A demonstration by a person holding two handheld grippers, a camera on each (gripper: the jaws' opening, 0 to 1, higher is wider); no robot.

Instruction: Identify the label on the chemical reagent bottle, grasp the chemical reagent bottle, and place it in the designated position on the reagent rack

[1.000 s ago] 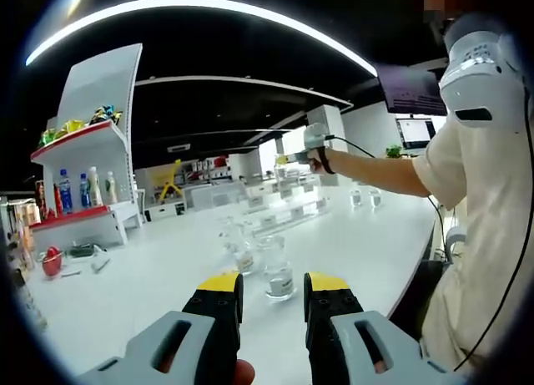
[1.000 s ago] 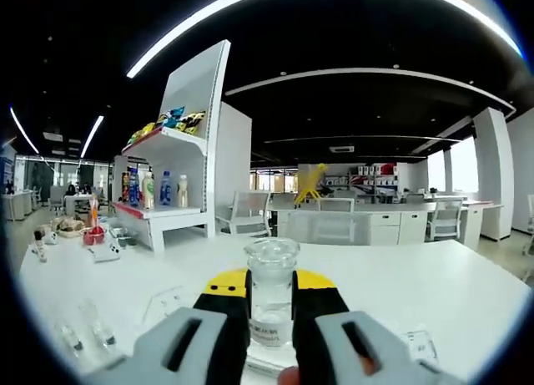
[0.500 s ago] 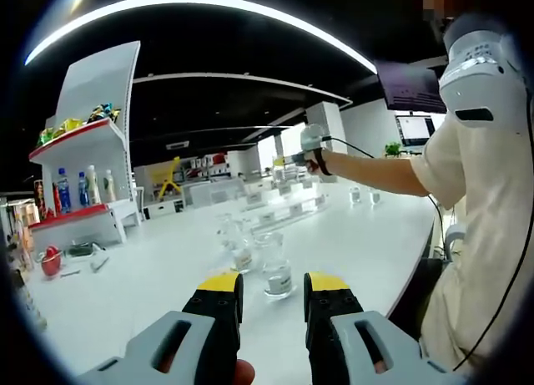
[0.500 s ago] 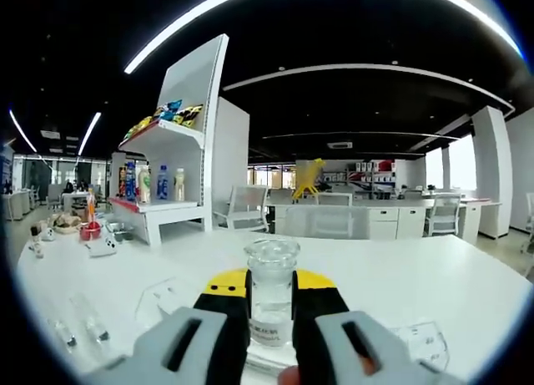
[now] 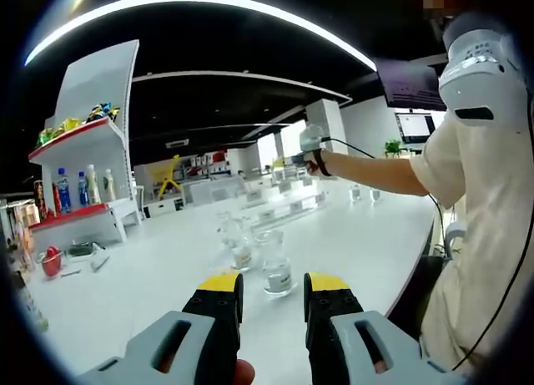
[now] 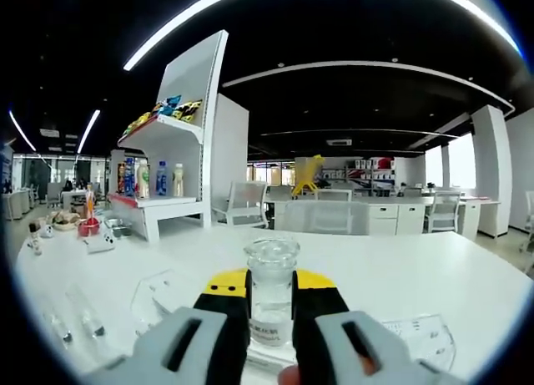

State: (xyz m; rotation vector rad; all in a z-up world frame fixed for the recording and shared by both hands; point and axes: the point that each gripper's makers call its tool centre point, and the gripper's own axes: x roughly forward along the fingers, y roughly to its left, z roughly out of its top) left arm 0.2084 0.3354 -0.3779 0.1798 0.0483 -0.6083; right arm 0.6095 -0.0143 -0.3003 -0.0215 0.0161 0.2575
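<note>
The right gripper (image 6: pixel 270 306) is closed around a clear glass reagent bottle (image 6: pixel 271 289), held upright between its yellow-tipped jaws at 6 o'clock in the right gripper view, above a white table (image 6: pixel 467 285). The bottle's long axis runs vertically, stopper toward 12 o'clock. It could slip or tip if the smooth glass shifts during placement. The left gripper (image 5: pixel 273 297) hovers parted and empty, with more bottles (image 5: pixel 275 268) just ahead.

The left gripper (image 5: pixel 273 295) points forward with its two jaws apart and nothing between them. At about one o'clock in the left gripper view, the person's arm (image 5: pixel 380 173) reaches out straight. The right gripper (image 6: pixel 271 297) squeezes a reagent bottle (image 6: pixel 271 289) between its jaws.
</note>
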